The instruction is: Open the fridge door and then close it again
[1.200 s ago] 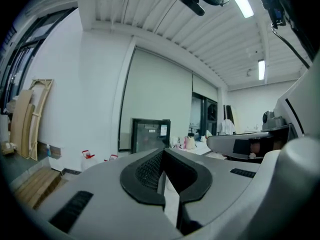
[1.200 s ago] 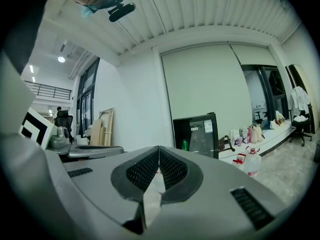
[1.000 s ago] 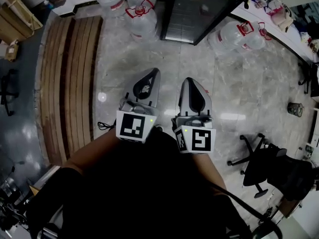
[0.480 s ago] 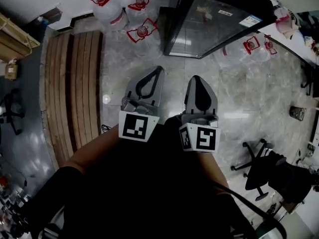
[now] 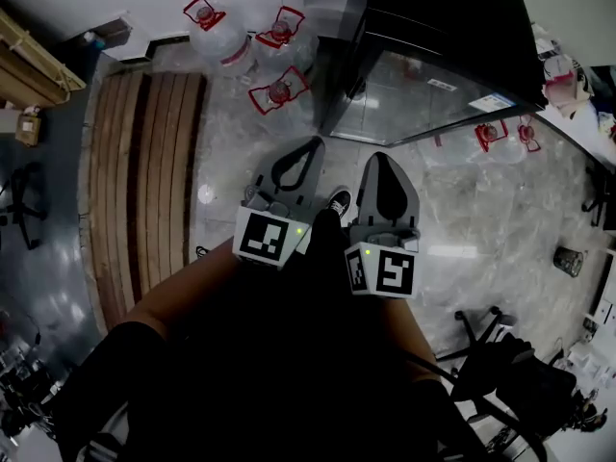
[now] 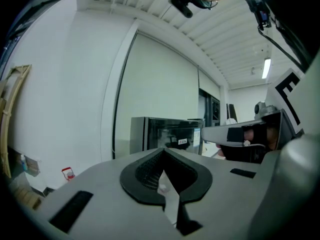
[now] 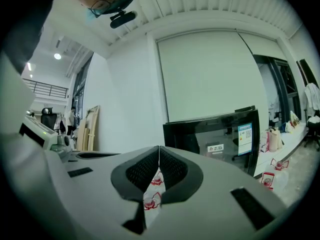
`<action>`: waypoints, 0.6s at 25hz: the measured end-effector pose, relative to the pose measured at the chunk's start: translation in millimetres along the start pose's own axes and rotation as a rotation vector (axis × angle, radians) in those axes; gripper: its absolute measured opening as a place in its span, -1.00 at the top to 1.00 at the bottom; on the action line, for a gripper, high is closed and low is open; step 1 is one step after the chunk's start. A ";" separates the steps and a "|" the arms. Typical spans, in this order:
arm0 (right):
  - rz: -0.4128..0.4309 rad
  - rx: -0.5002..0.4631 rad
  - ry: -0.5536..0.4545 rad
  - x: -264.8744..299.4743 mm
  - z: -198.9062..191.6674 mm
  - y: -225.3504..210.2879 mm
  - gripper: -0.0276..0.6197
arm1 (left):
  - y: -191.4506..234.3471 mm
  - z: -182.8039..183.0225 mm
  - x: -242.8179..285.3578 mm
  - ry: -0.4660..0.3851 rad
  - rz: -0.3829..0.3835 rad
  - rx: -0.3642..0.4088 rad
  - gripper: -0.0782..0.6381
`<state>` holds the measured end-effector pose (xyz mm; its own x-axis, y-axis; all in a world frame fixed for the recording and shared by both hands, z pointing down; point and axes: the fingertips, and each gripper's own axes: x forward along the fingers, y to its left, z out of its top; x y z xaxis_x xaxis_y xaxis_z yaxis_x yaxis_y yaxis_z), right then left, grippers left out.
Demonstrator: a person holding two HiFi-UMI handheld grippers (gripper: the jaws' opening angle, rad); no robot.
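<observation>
the fridge (image 5: pixel 443 37) is a black one with a glass front, standing on the floor up ahead and a bit to the right, near the white wall. its top is cut off at the edge of the head view, and the glass throws back so much glare that i can't tell what's inside. there are a couple of stickers on the door, too small to read. door looks closed, and i can't pick out a handle.

both claws are short of it and touch nothing. left gripper (image 5: pixel 314 142) has its jaws pressed together, empty. right gripper (image 5: pixel 383 158) is the same, tips meeting with nothing between them.

water jugs (image 5: pixel 281 92) with red caps sit on the floor left of the fridge, and more of them (image 5: pixel 491 135) on its right. marble-look floor (image 5: pixel 231 152), a slatted wooden bench (image 5: pixel 144 191) on the left, an office chair (image 5: pixel 500 364) lower right.
</observation>
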<state>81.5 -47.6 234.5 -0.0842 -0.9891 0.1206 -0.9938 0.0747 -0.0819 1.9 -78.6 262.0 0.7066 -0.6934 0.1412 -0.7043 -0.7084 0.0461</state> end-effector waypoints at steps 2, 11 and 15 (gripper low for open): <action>0.025 -0.001 -0.005 17.7 2.5 -11.9 0.87 | 3.3 -1.0 19.2 -0.006 0.009 -0.029 0.76; 0.140 0.018 0.058 85.7 -31.3 -64.8 0.87 | 21.8 -34.2 110.9 0.002 0.035 -0.022 0.76; 0.147 0.027 0.111 104.7 -55.5 -74.3 0.87 | 30.9 -61.4 137.9 0.024 -0.020 -0.033 0.61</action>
<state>142.5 -149.6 308.1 -0.2376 -0.9476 0.2135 -0.9680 0.2128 -0.1327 73.5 -188.0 343.6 0.7192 -0.6753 0.1635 -0.6921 -0.7172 0.0818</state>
